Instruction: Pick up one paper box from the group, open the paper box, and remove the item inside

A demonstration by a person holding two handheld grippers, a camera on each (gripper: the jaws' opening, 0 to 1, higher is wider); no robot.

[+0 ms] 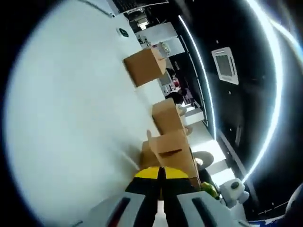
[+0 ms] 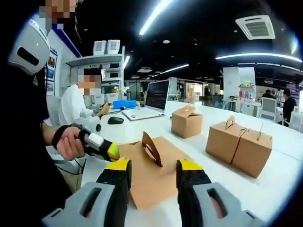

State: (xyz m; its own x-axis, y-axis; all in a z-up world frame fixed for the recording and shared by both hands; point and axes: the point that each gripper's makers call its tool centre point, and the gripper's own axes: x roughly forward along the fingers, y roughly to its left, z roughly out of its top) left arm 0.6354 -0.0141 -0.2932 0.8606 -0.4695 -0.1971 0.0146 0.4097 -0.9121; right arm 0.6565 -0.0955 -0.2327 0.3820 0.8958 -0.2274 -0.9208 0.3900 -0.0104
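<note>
Right gripper (image 2: 154,177) fingers spread around paper box (image 2: 151,177) on table (image 2: 284,142), left gripper (image 1: 160,176) fingers closed on box edge; light, crushable cardboard: grip handle tab (image 2: 152,149).

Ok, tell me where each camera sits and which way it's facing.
Left gripper view: rides the left gripper, rolled sideways, looking along the white table at the paper boxes; its jaws look closed.
Right gripper view: rides the right gripper, upright, jaws open over the flat paper box; the person's hand holding the left gripper shows.
Shared: table, boxes.
</note>
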